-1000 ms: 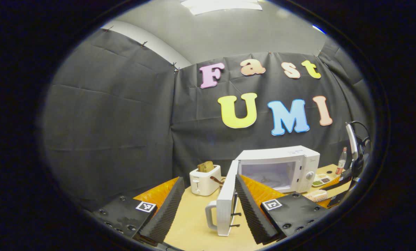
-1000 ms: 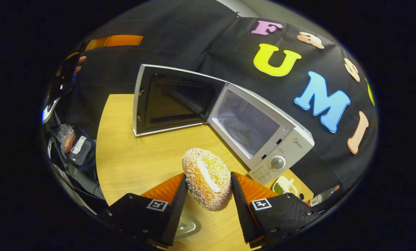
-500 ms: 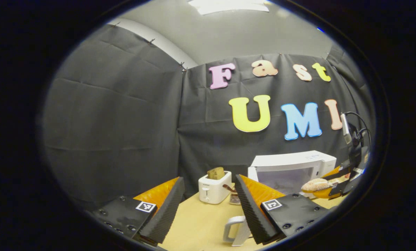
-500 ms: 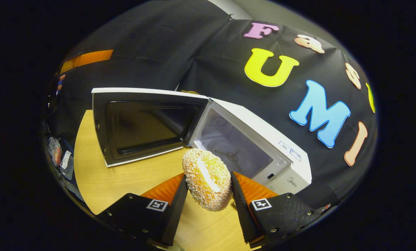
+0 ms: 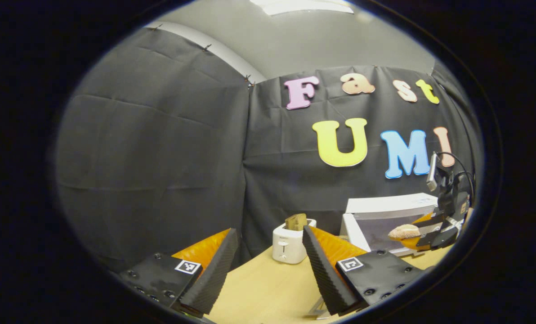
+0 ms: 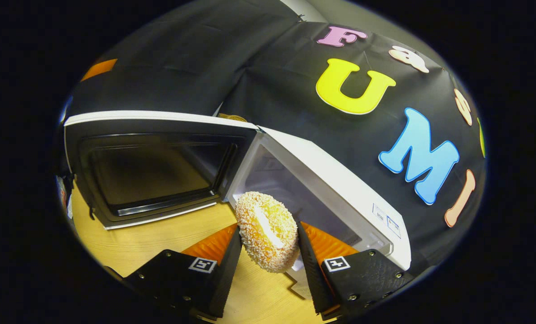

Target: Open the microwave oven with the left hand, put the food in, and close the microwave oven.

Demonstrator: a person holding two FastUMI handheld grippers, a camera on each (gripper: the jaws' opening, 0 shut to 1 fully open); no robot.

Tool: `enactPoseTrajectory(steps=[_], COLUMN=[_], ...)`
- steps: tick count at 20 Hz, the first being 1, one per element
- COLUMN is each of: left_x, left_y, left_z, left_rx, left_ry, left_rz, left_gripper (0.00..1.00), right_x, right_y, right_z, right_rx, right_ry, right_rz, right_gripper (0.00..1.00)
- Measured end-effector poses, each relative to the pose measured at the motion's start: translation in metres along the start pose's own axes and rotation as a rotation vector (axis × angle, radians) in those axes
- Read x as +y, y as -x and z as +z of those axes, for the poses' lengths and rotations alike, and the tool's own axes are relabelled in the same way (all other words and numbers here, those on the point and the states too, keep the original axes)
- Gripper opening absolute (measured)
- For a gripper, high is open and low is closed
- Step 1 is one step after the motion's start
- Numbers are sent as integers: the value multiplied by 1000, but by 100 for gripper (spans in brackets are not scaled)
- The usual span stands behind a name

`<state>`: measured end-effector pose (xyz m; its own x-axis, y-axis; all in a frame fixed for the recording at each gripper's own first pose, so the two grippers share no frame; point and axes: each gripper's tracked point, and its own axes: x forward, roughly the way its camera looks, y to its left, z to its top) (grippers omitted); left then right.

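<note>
The right gripper (image 6: 268, 252) has both fingers pressed on the sides of the bread (image 6: 268, 231), held on its edge so it can pass into the microwave oven (image 6: 340, 198). It is just in front of the cavity opening, near the hinge. The door (image 6: 146, 168) stands wide open to the left, out of the way. The left gripper (image 5: 268, 265) is empty with fingers wide, held back over the table (image 5: 268, 288), near the toaster (image 5: 289, 243). Compared with half a second ago, the bread has come closer to the opening, and the left gripper has turned more away from the door.
</note>
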<state>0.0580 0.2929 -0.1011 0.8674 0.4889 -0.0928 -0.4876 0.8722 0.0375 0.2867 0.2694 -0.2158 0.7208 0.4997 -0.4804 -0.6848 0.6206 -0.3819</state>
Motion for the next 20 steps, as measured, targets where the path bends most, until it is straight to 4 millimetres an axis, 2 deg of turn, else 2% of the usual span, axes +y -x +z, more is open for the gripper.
enactPoseTrajectory(steps=[3, 6, 10, 14, 17, 20], left_x=[11, 21, 27, 31, 30, 29], left_y=[-6, -8, -22, -39, -46, -55], left_z=[-8, -14, -22, -31, -39, -49], left_rx=[12, 27, 39, 51, 68, 85], left_ry=[3, -7, 1, 0, -2, -13], left_rz=[17, 28, 35, 38, 30, 25], left_gripper=[96, 96, 96, 96, 94, 96], right_x=[-7, -13, -17, -25, -23, -22], right_y=[-33, -58, -91, -119, -137, -148], right_z=[-9, -18, -30, -41, -48, -54], right_rx=[23, 38, 52, 73, 81, 102], right_ry=[-4, 10, 11, 66, 97, 103], right_rz=[-25, -44, -55, -105, -111, -121], right_gripper=[72, 72, 72, 72, 72, 76])
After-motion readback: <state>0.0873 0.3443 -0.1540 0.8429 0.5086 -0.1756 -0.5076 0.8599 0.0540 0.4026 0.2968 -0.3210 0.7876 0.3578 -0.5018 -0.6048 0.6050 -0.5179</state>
